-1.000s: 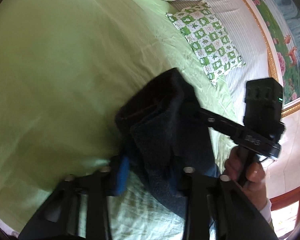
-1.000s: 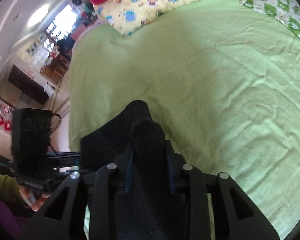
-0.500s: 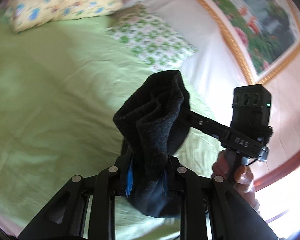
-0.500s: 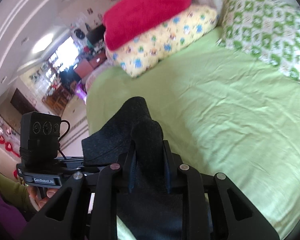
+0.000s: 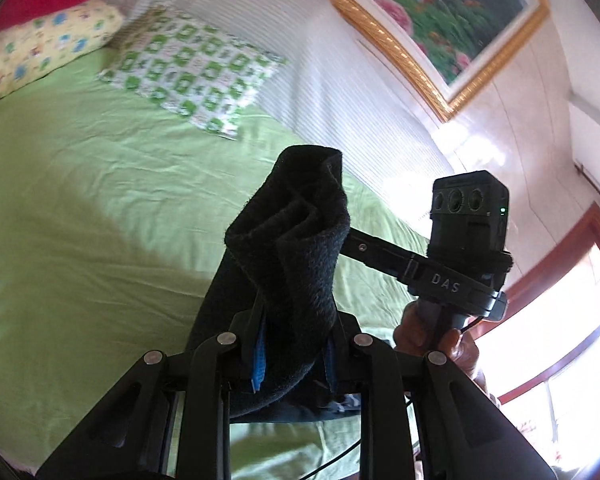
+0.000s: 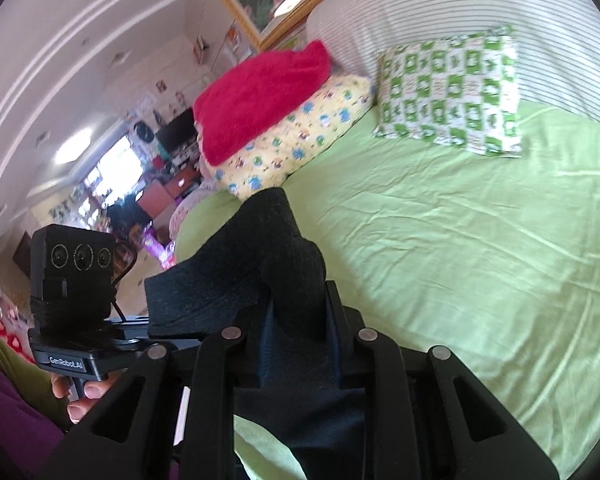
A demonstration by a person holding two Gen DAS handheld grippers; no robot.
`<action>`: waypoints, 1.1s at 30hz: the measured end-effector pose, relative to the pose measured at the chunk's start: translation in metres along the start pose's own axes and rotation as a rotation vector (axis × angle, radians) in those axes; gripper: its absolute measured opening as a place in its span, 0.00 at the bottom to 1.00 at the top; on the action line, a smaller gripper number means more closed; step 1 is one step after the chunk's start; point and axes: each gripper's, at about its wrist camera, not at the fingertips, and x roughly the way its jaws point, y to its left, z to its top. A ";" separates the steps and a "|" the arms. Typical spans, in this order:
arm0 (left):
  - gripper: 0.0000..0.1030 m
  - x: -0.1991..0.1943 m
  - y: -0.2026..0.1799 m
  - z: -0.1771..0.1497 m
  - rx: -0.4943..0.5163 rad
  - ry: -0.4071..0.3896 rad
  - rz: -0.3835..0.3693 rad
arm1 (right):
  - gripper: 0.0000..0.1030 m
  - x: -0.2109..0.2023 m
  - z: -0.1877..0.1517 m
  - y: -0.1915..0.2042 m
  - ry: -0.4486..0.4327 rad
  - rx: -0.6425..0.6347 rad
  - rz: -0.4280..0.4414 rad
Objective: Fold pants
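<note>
The bed (image 6: 460, 240), spread with a green sheet, is filling the centre and right of the right wrist view and the left of the left wrist view; we are using its bare middle as the landing place. Along the top are lying a green-checked pillow (image 6: 448, 92), a yellow printed pillow (image 6: 300, 136) and a red blanket (image 6: 256, 96); we are keeping well apart from these. The pants (image 5: 292, 248), dark and bunched, are hanging clear above the sheet between both tools. We are gripping one gathered edge in the left claw (image 5: 294, 350) at the lower centre of its frame, its jaws narrow and pressing on the cloth, and the other in the right claw (image 6: 296, 344), likewise narrow and clamped on fabric. To do this step well, we judge, both hands should be travelling level and apart, so the cloth is drawing taut before being lowered flat.
</note>
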 end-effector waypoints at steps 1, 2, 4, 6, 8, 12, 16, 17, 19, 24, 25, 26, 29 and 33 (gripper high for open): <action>0.21 0.003 -0.008 -0.001 0.016 0.007 -0.005 | 0.23 -0.005 -0.003 -0.002 -0.012 0.008 -0.001; 0.21 0.007 -0.018 -0.003 0.036 0.016 -0.009 | 0.23 -0.013 -0.006 -0.006 -0.029 0.019 -0.001; 0.21 0.015 -0.032 -0.004 0.063 0.030 -0.018 | 0.23 -0.026 -0.012 -0.011 -0.053 0.035 -0.005; 0.21 0.022 -0.045 -0.007 0.087 0.045 -0.032 | 0.23 -0.041 -0.020 -0.016 -0.082 0.050 -0.010; 0.21 0.029 -0.058 -0.012 0.109 0.061 -0.040 | 0.23 -0.056 -0.030 -0.022 -0.122 0.075 -0.007; 0.21 0.045 -0.078 -0.019 0.144 0.101 -0.051 | 0.23 -0.081 -0.050 -0.035 -0.180 0.126 -0.012; 0.21 0.059 -0.101 -0.033 0.202 0.143 -0.057 | 0.22 -0.103 -0.070 -0.043 -0.226 0.161 -0.032; 0.21 0.063 -0.106 -0.036 0.217 0.151 -0.056 | 0.22 -0.107 -0.074 -0.045 -0.237 0.169 -0.038; 0.21 0.073 -0.118 -0.044 0.251 0.172 -0.054 | 0.22 -0.119 -0.085 -0.050 -0.260 0.191 -0.050; 0.21 0.102 -0.138 -0.062 0.316 0.228 -0.046 | 0.22 -0.136 -0.109 -0.065 -0.281 0.233 -0.089; 0.21 0.110 -0.142 -0.066 0.333 0.242 -0.043 | 0.22 -0.139 -0.115 -0.069 -0.283 0.244 -0.097; 0.21 0.117 -0.146 -0.070 0.353 0.256 -0.039 | 0.22 -0.141 -0.119 -0.073 -0.284 0.255 -0.104; 0.22 0.134 -0.154 -0.080 0.390 0.284 -0.027 | 0.22 -0.148 -0.134 -0.085 -0.288 0.292 -0.122; 0.23 0.155 -0.155 -0.091 0.416 0.322 -0.018 | 0.22 -0.151 -0.150 -0.100 -0.284 0.335 -0.147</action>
